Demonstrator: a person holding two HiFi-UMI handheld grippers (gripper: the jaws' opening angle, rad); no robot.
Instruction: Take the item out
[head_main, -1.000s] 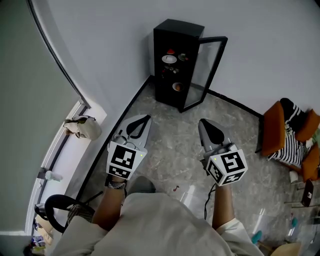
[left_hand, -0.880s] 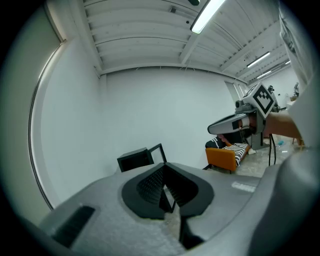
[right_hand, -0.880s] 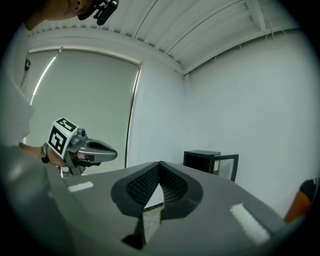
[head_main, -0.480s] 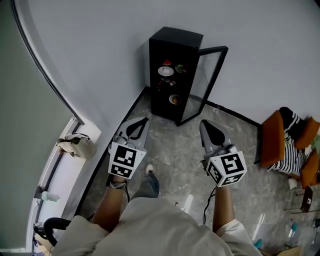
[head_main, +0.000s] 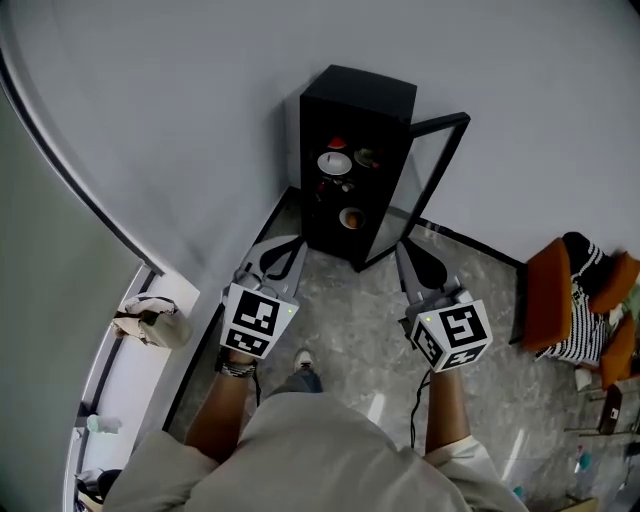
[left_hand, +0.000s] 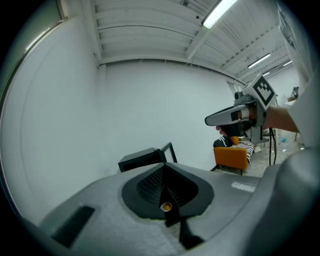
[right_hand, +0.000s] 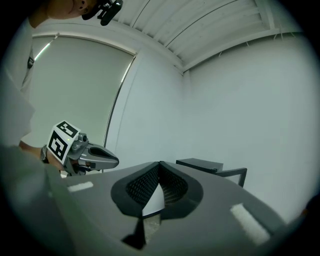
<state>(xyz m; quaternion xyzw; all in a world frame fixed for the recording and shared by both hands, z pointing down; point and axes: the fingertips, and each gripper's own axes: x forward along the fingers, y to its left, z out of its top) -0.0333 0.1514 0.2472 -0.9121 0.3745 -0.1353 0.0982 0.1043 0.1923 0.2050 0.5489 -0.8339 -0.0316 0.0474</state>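
A tall black cabinet (head_main: 355, 110) stands against the wall, its glass door (head_main: 425, 180) swung open to the right. On its shelves I see a red item (head_main: 338, 143), a white bowl (head_main: 334, 162), a small cup (head_main: 366, 156) and, lower down, an orange bowl (head_main: 351, 217). My left gripper (head_main: 296, 243) is shut and empty, just short of the cabinet's lower left. My right gripper (head_main: 400, 247) is shut and empty by the foot of the door. The left gripper view shows the cabinet (left_hand: 142, 159) past shut jaws. The right gripper view shows it too (right_hand: 200, 164).
An orange chair (head_main: 550, 270) with a striped cloth stands at the right. A window sill at the left carries a beige bag (head_main: 150, 322). The grey wall runs behind the cabinet. The person's shoe (head_main: 303, 358) is on the marbled floor.
The person has stepped forward, so the cabinet sits nearer and both grippers have come up close to its base. Both stay shut.
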